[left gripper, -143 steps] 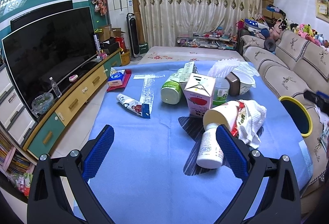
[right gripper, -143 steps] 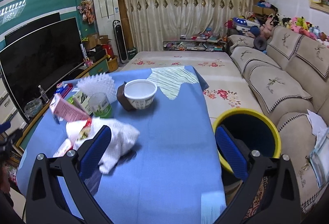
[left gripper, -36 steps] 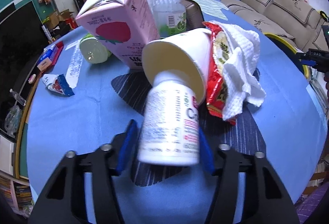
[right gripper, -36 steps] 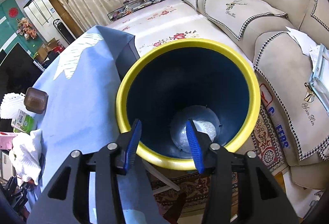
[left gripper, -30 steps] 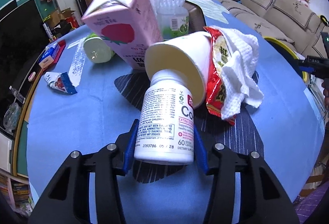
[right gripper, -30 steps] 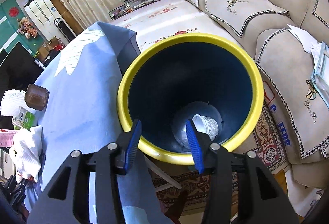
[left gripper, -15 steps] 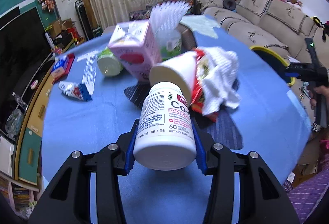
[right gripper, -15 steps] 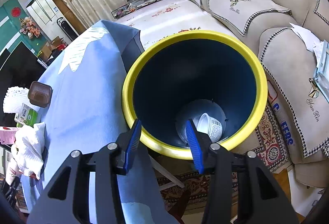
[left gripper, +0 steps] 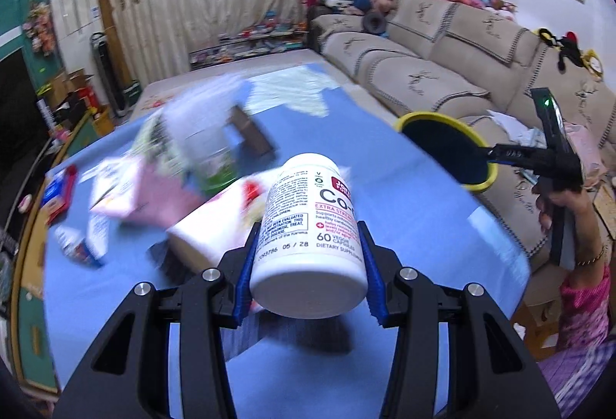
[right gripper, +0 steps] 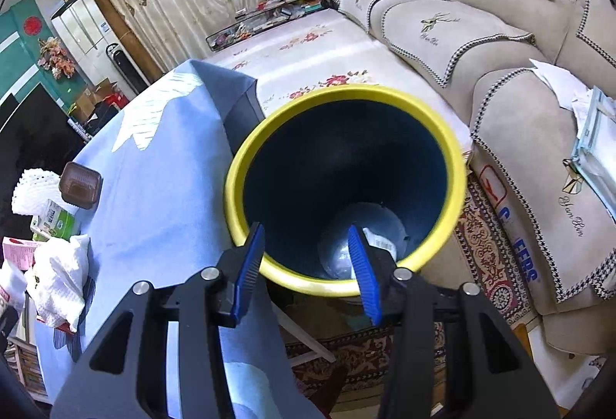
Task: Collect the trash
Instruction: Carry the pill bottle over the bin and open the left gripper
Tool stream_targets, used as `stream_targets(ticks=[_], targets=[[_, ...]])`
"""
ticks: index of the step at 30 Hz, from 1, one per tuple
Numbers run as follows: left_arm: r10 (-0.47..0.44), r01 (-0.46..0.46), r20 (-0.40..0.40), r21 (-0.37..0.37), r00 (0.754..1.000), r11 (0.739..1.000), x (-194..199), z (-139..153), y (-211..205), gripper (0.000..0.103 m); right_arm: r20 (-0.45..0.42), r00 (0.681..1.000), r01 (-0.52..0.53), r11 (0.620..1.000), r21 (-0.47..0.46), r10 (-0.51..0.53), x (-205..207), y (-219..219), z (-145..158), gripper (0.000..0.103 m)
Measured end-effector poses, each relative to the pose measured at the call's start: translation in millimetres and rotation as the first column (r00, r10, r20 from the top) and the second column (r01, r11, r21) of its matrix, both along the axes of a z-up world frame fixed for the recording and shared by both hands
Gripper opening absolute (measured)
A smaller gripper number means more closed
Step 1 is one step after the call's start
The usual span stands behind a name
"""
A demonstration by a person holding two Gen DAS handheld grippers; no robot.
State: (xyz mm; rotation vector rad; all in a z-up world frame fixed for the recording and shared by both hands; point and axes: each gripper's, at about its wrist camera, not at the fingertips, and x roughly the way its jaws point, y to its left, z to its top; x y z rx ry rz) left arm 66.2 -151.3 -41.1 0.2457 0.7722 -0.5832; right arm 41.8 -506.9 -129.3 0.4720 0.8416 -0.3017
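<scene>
Clamped between the blue pads of the left gripper, a white supplement bottle hangs clear of the blue-covered table, its base toward the camera and its cap end tipped away; the jaws are closed only as far as the bottle's width allows and press on both its sides. The right gripper hovers over the mouth of the yellow-rimmed bin, jaws partly apart and holding nothing, with the bin's dark interior showing between them. At the bottom of that bin lies one small white container, half hidden behind a pad, the only item visibly collected. The bin stands on the floor just beside the table's edge, between the table and the sofa. By the look of things the job is at an early stage: one piece binned, one in transit and well apart from the bin. Left on the cloth, blurred in the left wrist view, are a paper cup on its side, a pink carton, a green-labelled jar, a small brown tub, white foam netting, a crumpled white towel and a few wrappers at the far side, too smeared to identify.
</scene>
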Motion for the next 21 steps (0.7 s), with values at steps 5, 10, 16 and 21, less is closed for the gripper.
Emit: stream_targets(ticks=[5,10,16,21], targets=[[-0.109,0.109,-0.009,0.004,0.994,0.994,16.1,4.5,-67.5,0.047,0.015,0.999,0.033,0.999,-0.012,-0.032,-11.9,-12.4,4.6,0.043],[-0.209,0.209,-0.033,0.006,0.977,0.978,33.5,-1.8,-139.0,0.047,0.025,0.998,0.06,0.998,-0.024,-0.06,-23.0,-24.2,7.3,0.043],[-0.292,0.296,-0.09,0.038,0.952,0.954,55.5,-27.2,-232.9,0.047,0.026,0.995,0.1,0.995,-0.025,-0.1,-35.2,-41.4,6.1,0.043],[-0.315,0.326,-0.155,0.049,0.936,0.944,72.7,-47.9,-290.1,0.047,0.025,0.991,0.134,0.991,-0.025,-0.133,-44.7,-54.1,5.4,0.043]])
